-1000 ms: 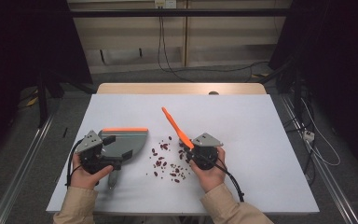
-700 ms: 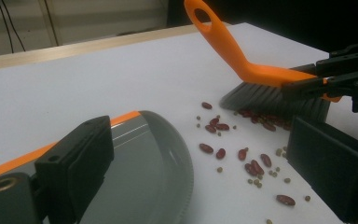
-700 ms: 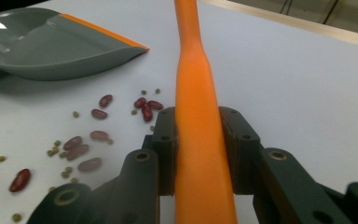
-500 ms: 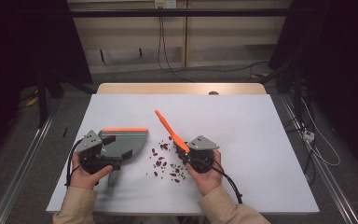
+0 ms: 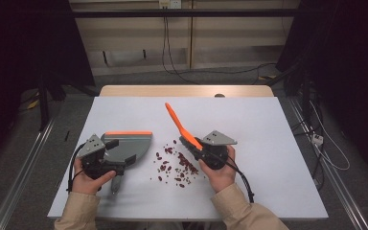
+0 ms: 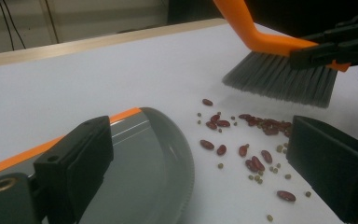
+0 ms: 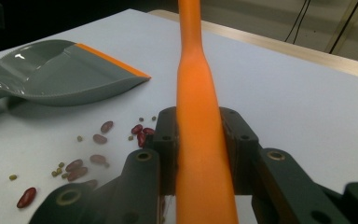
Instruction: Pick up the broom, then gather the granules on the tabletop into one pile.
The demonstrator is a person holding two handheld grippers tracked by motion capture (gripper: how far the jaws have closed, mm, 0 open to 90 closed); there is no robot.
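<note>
A person sits at the near edge of a white table (image 5: 268, 143), a gripper in each hand. The right gripper (image 5: 197, 145) has its black jaws clamped tight on a small hand brush (image 5: 178, 125): a bright orange plastic handle, slim at the far tip and widening toward the head, which slants up and away to the far left. From the left gripper view the brush head carries a dense row of grey bristles (image 6: 279, 81), splayed slightly and hanging just above the tabletop, over the far right edge of the spill. The spill itself is a loose scatter of dark red kidney beans (image 5: 177, 163) mixed with tiny greenish beans (image 6: 256, 176), lying in the middle of the table between the two hands, a little nearer the brush. To the left of them lies a grey dustpan (image 5: 129, 143), a shallow glossy scoop with an orange strip along its far rim and a finely toothed lip facing the beans; it rests flat on the table just beside the spill, not touching the brush. The left gripper (image 5: 120, 165) sits at the dustpan's near left end, where the handle is, and in its own view the jaws stand wide apart, one over the pan, one over the beans; whether they grip the handle I cannot tell.
</note>
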